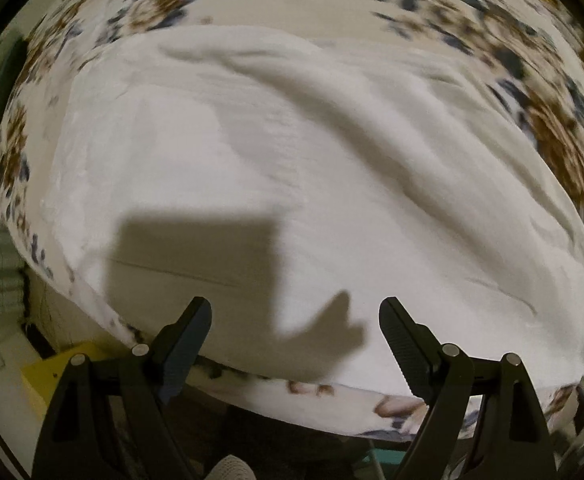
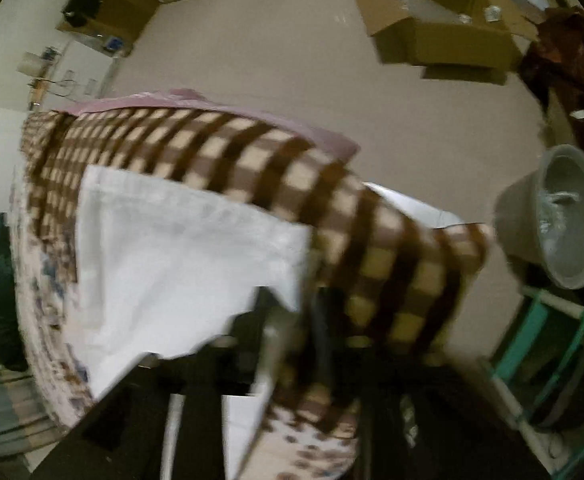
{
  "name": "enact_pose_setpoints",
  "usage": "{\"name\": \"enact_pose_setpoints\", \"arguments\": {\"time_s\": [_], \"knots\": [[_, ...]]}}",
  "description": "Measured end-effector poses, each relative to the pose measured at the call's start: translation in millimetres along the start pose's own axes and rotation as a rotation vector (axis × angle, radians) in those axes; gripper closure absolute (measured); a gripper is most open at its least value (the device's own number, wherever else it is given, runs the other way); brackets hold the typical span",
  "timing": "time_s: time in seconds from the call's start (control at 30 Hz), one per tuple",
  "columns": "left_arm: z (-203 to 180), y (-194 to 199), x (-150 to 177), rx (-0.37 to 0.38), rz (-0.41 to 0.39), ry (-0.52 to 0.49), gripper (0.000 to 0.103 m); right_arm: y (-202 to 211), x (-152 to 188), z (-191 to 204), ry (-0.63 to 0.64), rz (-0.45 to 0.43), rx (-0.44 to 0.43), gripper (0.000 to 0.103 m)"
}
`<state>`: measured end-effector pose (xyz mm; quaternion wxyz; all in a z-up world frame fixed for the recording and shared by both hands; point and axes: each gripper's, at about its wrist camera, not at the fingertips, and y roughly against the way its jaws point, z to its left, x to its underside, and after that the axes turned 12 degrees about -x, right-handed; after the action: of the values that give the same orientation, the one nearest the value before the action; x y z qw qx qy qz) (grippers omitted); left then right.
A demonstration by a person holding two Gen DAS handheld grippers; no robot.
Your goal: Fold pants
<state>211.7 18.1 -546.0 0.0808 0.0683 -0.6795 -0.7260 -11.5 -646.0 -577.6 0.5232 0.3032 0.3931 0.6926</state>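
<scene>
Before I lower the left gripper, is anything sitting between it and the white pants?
Nothing visible. The left gripper hangs open above the white pants spread on the floral cover, with only its shadow on the cloth.

White pants [image 1: 292,168] on floral sheet [image 1: 551,120] (brown-checked blanket [image 2: 252,168] nearby).

Left claw [image 1: 295,322] wide open, pointing down, right claw [image 2: 292,344] blurred, state unclear
</scene>
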Motion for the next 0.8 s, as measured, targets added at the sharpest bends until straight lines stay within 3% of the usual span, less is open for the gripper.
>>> {"name": "enact_pose_setpoints", "arguments": {"time_s": [0.17, 0.23, 0.3, 0.37, 0.47, 0.57, 0.63, 0.8], "knots": [[-62, 18, 19, 0.057, -0.070, -0.134, 0.017, 7, 7, -8, 0.013, 0.018, -0.175, 0.045], [-91, 19, 29, 0.118, -0.088, -0.176, 0.017, -8, 7, -14, 0.012, 0.049, -0.183, 0.044], [-115, 13, 37, 0.129, -0.102, -0.213, 0.017, -23, 7, -23, -0.029, 0.056, -0.209, 0.044], [-133, 3, 47, 0.129, -0.110, -0.231, 0.017, -28, 7, -33, -0.083, 0.011, -0.326, 0.044], [-138, -11, 60, 0.117, -0.108, -0.231, 0.017, -29, 7, -35, -0.109, -0.012, -0.509, 0.053], [-140, -15, 72, 0.149, -0.128, -0.232, 0.001, -42, 5, -32, -0.023, 0.014, -0.521, 0.051], [-146, -17, 78, 0.133, -0.142, -0.247, 0.000, -54, 4, -34, -0.004, 0.032, -0.525, 0.051], [-146, -14, 102, 0.107, -0.180, -0.234, 0.000, -60, 1, -25, 0.051, 0.070, -0.761, 0.050]]}}
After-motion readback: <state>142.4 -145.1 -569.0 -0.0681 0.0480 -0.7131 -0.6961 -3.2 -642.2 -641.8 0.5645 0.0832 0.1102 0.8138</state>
